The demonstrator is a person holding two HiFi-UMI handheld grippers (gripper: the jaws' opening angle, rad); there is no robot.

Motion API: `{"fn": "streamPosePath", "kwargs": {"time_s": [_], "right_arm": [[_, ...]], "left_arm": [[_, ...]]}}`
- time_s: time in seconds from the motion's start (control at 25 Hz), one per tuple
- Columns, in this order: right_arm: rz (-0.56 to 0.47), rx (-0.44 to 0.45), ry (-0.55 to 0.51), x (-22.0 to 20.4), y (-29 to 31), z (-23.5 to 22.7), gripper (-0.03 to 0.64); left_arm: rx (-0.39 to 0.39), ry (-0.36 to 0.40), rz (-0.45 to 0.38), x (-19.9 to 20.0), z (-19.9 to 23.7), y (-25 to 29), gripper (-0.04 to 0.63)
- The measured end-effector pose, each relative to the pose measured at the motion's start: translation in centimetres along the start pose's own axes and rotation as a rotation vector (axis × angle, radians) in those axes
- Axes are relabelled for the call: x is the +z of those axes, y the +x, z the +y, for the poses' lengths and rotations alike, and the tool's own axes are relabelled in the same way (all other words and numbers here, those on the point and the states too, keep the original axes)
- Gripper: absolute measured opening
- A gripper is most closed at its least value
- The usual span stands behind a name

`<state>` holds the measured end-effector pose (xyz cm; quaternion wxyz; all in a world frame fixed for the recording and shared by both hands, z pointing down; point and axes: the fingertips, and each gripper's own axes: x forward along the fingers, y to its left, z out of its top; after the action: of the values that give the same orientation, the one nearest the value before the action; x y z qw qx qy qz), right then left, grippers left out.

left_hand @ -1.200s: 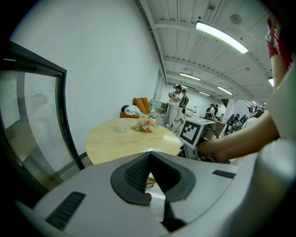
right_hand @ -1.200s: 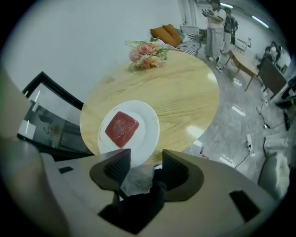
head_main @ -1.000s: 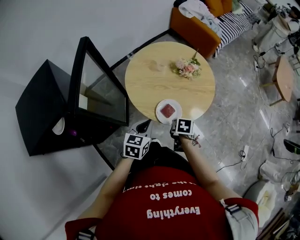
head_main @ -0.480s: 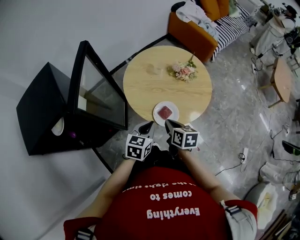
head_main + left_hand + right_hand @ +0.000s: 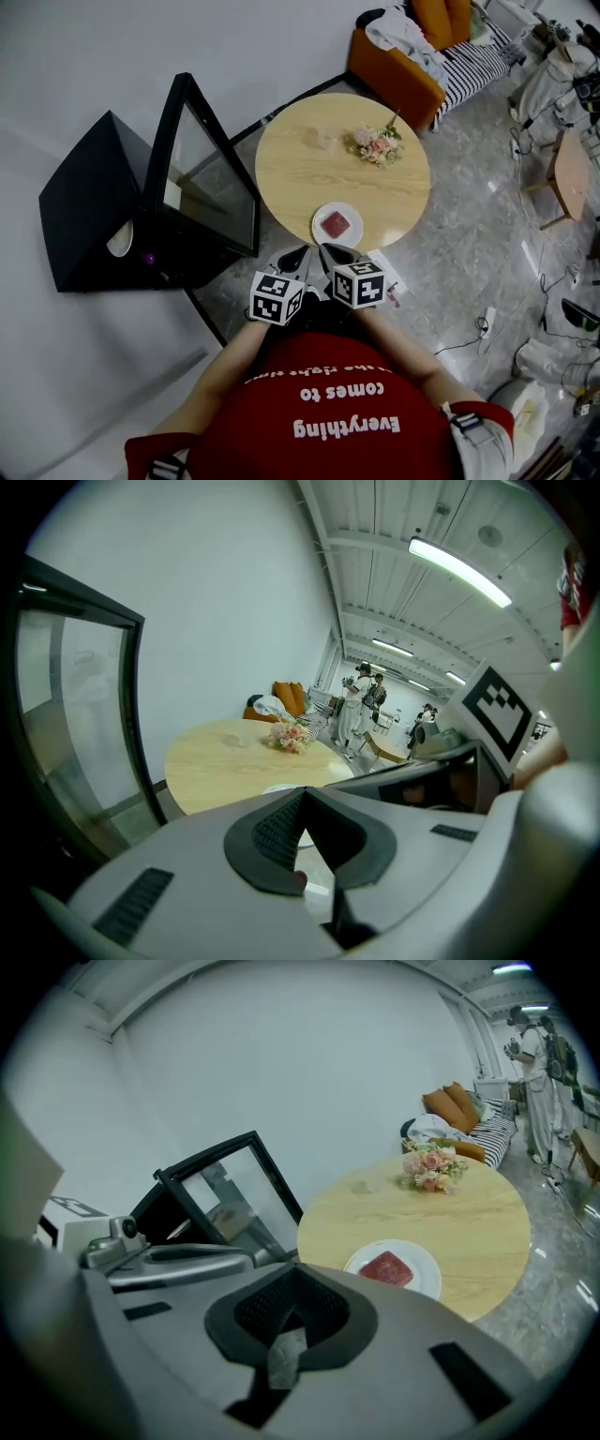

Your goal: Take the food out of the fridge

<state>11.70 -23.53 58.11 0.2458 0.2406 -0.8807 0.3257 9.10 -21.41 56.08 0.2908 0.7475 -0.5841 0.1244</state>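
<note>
Plate w/ meat (image 5: 337,224) sits on the surface (image 5: 291,159); left gripper (image 5: 292,258) & right gripper (image 5: 330,253) jaws shut, empty. Next, prob.: open jaws, reach into fridge (image 5: 94,202) for white dish (image 5: 119,242).

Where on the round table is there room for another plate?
The biggest bare patch is the left half of the table, between the fridge door and the plate. A smaller bare strip runs along the right edge, below the flowers. The near edge by the plate and the spot around the flowers are taken.
</note>
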Motion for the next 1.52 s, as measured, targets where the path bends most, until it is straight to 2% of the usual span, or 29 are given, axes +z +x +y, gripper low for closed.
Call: {"fn": "streamPosePath", "kwargs": {"time_s": [0.2, 0.36, 0.6, 0.84, 0.96, 1.24, 1.52], "right_arm": [[-0.004, 0.078, -0.068, 0.3, 0.6, 3.0, 0.011], [-0.014, 0.203, -0.118, 0.1, 1.7, 6.6, 0.011], [0.080, 0.346, -0.217, -1.8, 4.6, 12.8, 0.011], [0.181, 0.476, -0.337, -4.5, 7.4, 19.2, 0.011], [0.198, 0.512, -0.362, -5.2, 8.2, 22.2, 0.011], [0.263, 0.623, -0.349, -6.9, 10.1, 30.4, 0.011], [0.287, 0.645, -0.389, -7.7, 12.2, 37.1, 0.011]], "left_arm": [[0.064, -0.034, -0.019, -0.6, 1.2, -2.3, 0.003], [0.131, -0.070, -0.058, -1.3, 2.5, -4.7, 0.003], [0.264, -0.169, -0.112, -2.8, 6.4, -9.8, 0.003], [0.438, -0.294, -0.189, -5.2, 10.7, -15.8, 0.003], [0.490, -0.327, -0.211, -5.9, 12.3, -18.7, 0.003], [0.589, -0.376, -0.245, -7.5, 16.2, -25.8, 0.003], [0.662, -0.415, -0.273, -9.0, 20.1, -31.9, 0.003]]}}
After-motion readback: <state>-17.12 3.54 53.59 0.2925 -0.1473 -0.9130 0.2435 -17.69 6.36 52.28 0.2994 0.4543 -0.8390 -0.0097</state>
